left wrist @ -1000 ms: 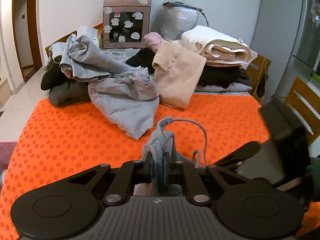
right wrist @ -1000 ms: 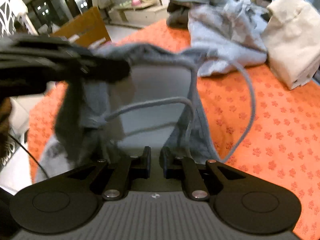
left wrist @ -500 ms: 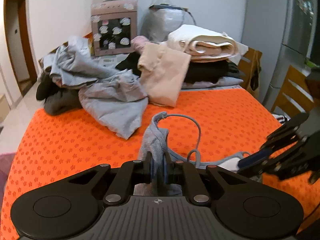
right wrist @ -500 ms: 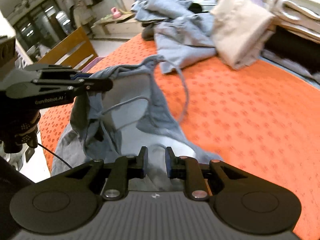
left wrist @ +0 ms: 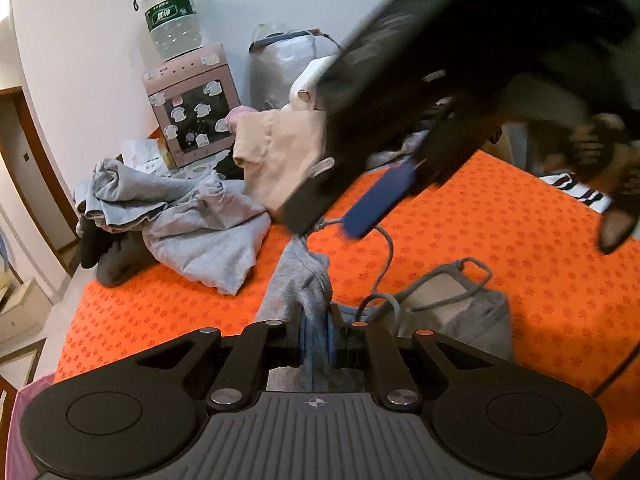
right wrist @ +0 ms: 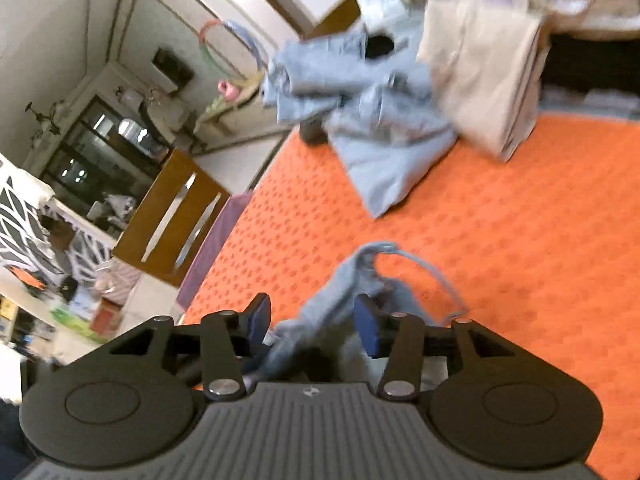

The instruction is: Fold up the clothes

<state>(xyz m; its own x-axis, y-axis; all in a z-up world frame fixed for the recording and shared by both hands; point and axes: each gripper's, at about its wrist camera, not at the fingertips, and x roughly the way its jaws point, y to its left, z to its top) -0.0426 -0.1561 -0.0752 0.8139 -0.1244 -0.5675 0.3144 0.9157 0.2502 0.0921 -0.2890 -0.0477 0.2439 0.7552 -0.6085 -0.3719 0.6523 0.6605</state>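
Note:
A small grey garment with a long drawstring lies bunched on the orange table cover. My left gripper is shut on its near end, and the cloth rises between the blue pads. My right gripper hangs just above the garment's far tip, large and blurred. In the right wrist view the right gripper has its jaws opening. The grey garment runs loosely between the pads, which do not press on it. Its drawstring loops over the orange table cover.
Unfolded grey clothes, dark clothes and a folded beige piece are heaped at the table's far side. Behind them stand a pink box with stickers and a water bottle. A wooden chair stands off the left edge.
The right gripper's jaws have spread apart and let go of the grey cloth. It has risen and rolled, and now looms over the garment in the left wrist view. The left grip is unchanged.

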